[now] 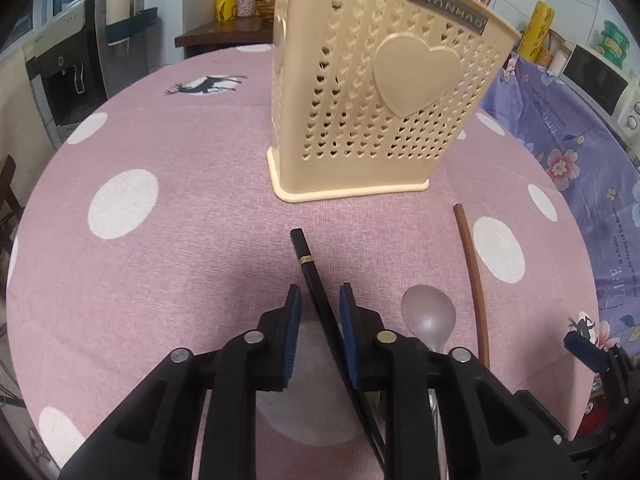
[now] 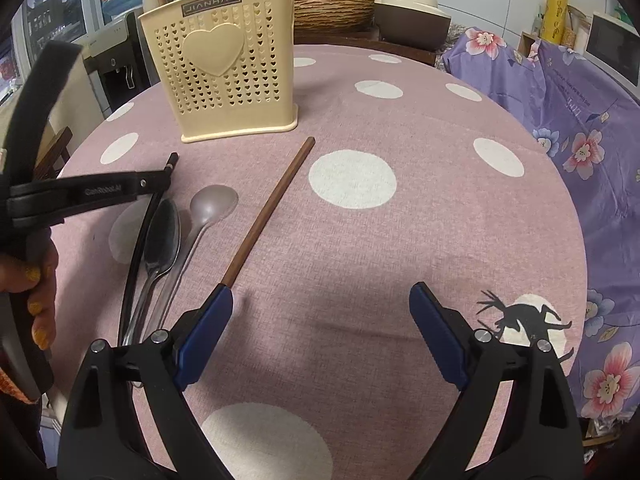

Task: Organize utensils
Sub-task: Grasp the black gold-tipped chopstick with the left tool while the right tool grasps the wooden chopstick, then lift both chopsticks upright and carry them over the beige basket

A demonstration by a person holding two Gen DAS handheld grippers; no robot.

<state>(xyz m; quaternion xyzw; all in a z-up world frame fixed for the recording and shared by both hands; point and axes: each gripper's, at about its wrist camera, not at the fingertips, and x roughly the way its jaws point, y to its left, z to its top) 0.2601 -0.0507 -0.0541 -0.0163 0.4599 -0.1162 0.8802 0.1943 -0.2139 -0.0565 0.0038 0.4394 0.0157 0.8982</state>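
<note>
Already the left gripper (image 1: pixel 320 300) straddles the black chopstick (image 1: pixel 316 280), jaws parted and not yet clamped, its shaft running lengthwise toward the holder (image 1: pixel 360 100) straight ahead, while the right gripper (image 2: pixel 320 300) hangs wide open beside the brown chopstick (image 2: pixel 272 208).

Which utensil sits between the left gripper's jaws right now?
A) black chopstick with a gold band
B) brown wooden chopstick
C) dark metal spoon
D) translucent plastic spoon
A: in the left wrist view the black chopstick with a gold band runs between the jaws of the left gripper, while the brown wooden chopstick and translucent plastic spoon lie off to its side on the table.
</note>
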